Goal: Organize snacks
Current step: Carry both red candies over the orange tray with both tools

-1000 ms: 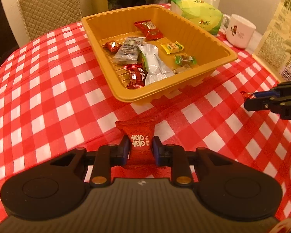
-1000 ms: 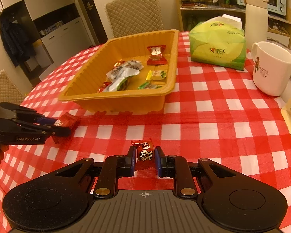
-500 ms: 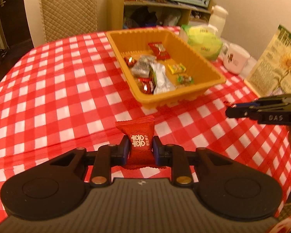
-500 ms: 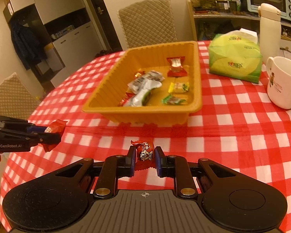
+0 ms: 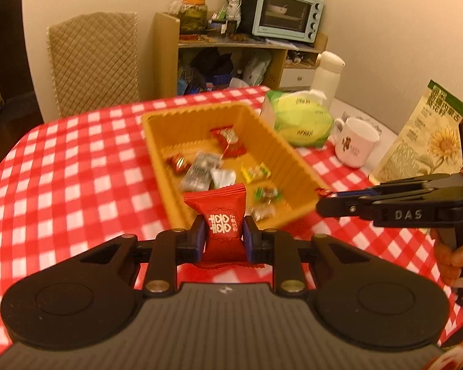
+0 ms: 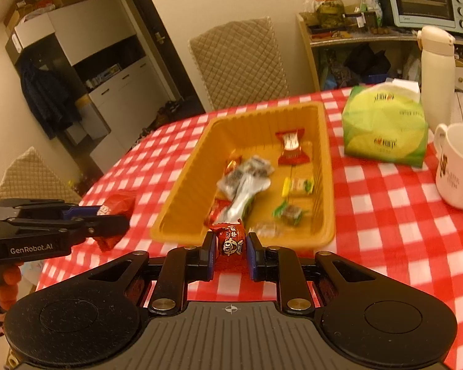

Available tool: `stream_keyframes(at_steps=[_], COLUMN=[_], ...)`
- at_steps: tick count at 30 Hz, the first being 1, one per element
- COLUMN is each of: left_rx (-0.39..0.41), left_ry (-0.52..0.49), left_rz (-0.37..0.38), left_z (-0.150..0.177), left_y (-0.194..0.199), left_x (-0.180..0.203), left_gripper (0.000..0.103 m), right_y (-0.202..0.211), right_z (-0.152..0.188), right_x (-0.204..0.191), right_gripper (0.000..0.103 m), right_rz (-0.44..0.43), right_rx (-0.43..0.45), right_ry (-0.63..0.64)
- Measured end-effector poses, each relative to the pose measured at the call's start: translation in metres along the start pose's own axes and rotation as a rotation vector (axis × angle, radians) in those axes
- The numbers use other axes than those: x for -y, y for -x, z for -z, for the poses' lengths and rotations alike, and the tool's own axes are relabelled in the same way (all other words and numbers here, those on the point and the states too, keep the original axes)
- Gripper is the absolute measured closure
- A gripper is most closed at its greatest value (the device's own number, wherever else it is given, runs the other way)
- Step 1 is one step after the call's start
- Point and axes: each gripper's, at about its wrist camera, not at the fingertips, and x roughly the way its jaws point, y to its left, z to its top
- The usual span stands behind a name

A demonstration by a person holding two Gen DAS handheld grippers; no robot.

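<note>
Snacks sit pinched in both tongs above the checked tablecloth (image 5: 61, 185): left gripper (image 5: 223, 240) clamps a red packet (image 5: 221, 225), right gripper (image 6: 230, 246) a small red candy (image 6: 230, 240). Carry each over the orange tray (image 6: 182, 212) rim, then release low among its sweets

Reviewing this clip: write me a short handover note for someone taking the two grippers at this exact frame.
Left gripper: shut on the red candy packet, held in the air short of the tray's near wall.
Right gripper: shut on the small red sweet, also near the tray's front edge.
Orange tray: sits on the checked tablecloth and already holds several wrapped snacks.
Done: both pieces picked up.
Left: carry each over the tray rim and release; neither is inside yet.
</note>
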Motion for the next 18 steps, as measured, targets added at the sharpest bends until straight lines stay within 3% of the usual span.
stream_keyframes(at_steps=[18], left_rx=[-0.019], left_ry=[0.004], left_rz=[-0.057], left_z=[-0.07], left_y=[-0.093], left_x=[0.002], left_gripper=[0.081], right_y=[-0.06], right_z=[-0.067], right_x=[0.04], right_gripper=[0.082], right_rz=[0.045], right_rx=[0.027], right_ry=[-0.086])
